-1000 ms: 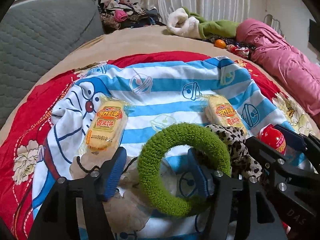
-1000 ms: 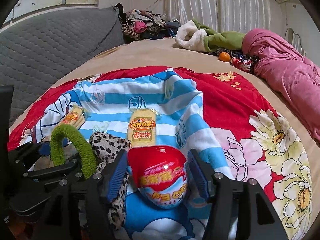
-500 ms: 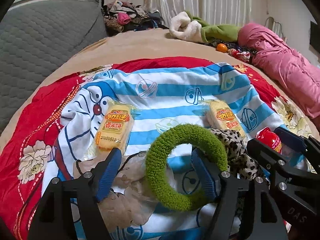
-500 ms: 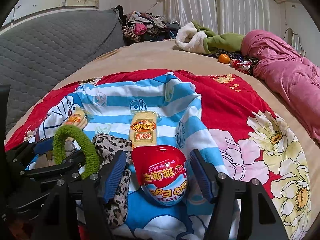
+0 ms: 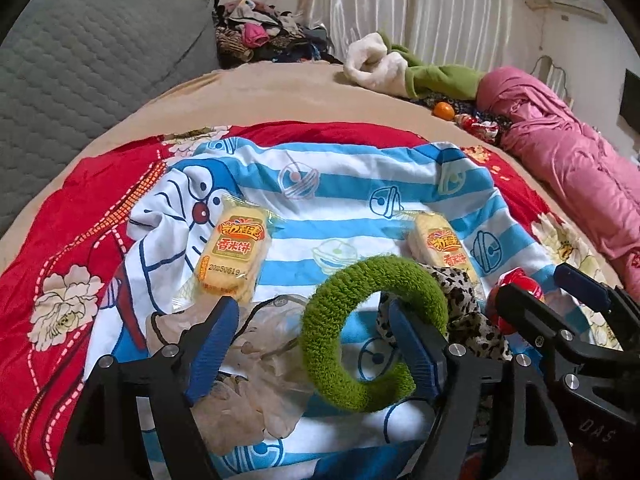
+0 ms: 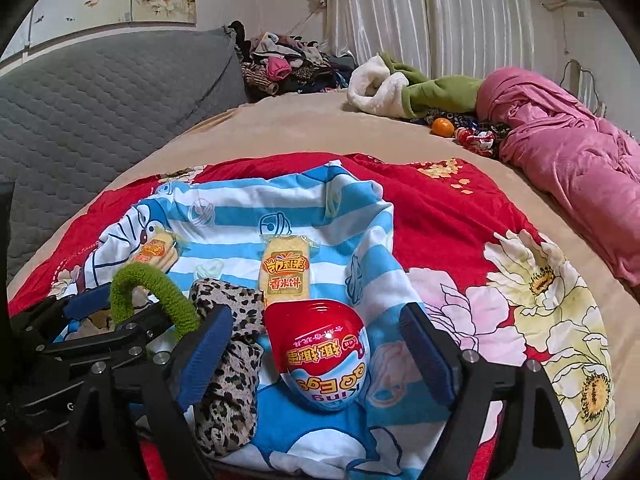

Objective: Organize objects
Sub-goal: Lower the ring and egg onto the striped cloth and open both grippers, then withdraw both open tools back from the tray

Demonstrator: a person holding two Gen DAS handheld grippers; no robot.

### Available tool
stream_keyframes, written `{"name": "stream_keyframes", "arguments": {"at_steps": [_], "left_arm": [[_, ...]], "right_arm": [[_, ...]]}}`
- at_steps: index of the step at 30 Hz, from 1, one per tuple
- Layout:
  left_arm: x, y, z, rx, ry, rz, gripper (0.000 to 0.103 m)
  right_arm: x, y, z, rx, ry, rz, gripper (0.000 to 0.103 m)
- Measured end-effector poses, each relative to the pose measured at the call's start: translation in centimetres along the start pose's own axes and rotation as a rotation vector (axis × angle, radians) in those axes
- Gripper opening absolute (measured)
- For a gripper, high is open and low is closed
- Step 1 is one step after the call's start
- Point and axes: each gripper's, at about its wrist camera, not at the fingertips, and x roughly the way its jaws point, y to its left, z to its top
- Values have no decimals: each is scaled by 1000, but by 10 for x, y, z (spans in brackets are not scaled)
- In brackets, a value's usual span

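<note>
My left gripper (image 5: 312, 344) is open; a green fuzzy ring (image 5: 372, 332) hangs around its right finger (image 5: 412, 352) and shows in the right wrist view (image 6: 152, 292). A clear plastic bag (image 5: 256, 368) lies under the jaws. My right gripper (image 6: 320, 356) is open with a red and blue toy egg (image 6: 324, 356) lying between the fingers, touching neither. A leopard-print scrunchie (image 6: 228, 364) lies by its left finger. Two yellow rice-cracker packs (image 5: 234, 256) (image 5: 444, 248) lie on the blue striped Doraemon cloth (image 5: 340, 184).
The cloth lies on a red floral blanket (image 6: 460, 232) over a tan bed. A grey headboard (image 5: 80, 64) is at the left. A pink quilt (image 6: 572, 168), a green and white garment (image 6: 404, 88), an orange (image 6: 442, 126) and clothes lie at the back.
Both grippers have pulled back and risen a little. The right jaws have spread wider from the toy egg, which now lies free. The green ring stays on the left gripper's right finger.
</note>
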Motion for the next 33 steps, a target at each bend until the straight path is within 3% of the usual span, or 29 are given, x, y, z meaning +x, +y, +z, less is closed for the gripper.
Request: {"name": "stream_keyframes", "arguments": {"at_steps": [20,26,30,33], "left_arm": [[-7,-1,0,14,-15,48,84],[-10,4,1,-16,-10,27,91],[-16,7,1,-28,-12,28,102],[-22,7,2,-26,-17,23,102]], "right_arm": [[-13,1,4,4,-31,-6,91],[-18,1,6,14,-46,-1,94],[-25,-1,7,18,-60,3,99],[-30,-1,7,30,-65,16,100]]}}
